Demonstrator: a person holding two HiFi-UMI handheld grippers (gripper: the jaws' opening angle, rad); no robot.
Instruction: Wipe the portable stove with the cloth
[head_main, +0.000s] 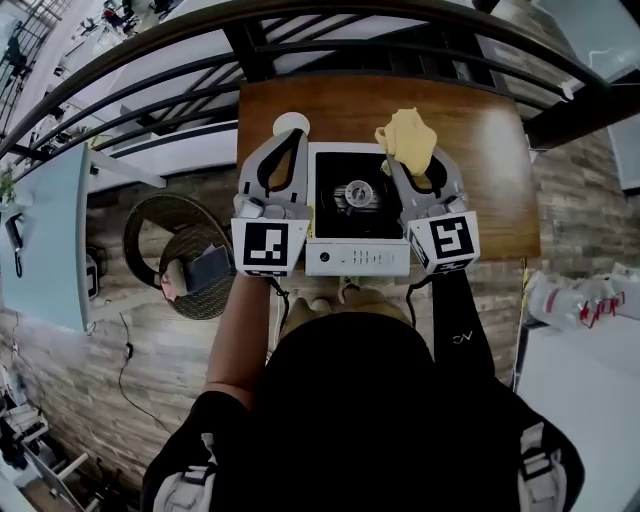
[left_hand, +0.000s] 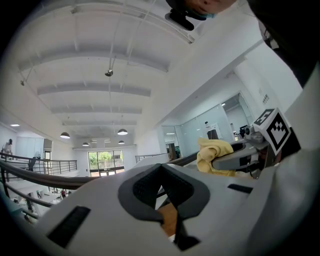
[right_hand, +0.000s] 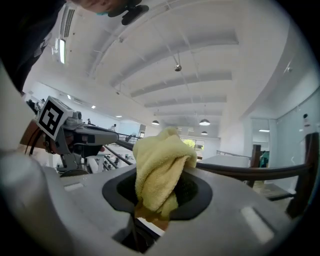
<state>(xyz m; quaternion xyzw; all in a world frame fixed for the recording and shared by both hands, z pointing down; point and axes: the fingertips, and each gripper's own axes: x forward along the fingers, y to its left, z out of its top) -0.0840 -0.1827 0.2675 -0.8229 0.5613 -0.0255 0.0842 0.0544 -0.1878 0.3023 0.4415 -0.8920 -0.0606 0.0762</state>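
The portable stove (head_main: 357, 210), white with a black top and a round burner, sits on the wooden table (head_main: 485, 150) straight in front of me. My right gripper (head_main: 398, 160) hovers over the stove's back right corner, shut on a bunched yellow cloth (head_main: 407, 138). In the right gripper view the cloth (right_hand: 160, 170) bulges up between the jaws of that gripper (right_hand: 159, 186), which points up toward the ceiling. Along the stove's left edge is my left gripper (head_main: 292, 138); its jaws (left_hand: 161, 172) meet with nothing between them. The left gripper view also catches the cloth (left_hand: 212, 152).
A small white round object (head_main: 292, 123) stands on the table just beyond the left gripper's tip. A dark railing (head_main: 150, 110) runs past the table's far and left sides. A round wicker seat (head_main: 185, 255) with items on it is below to the left.
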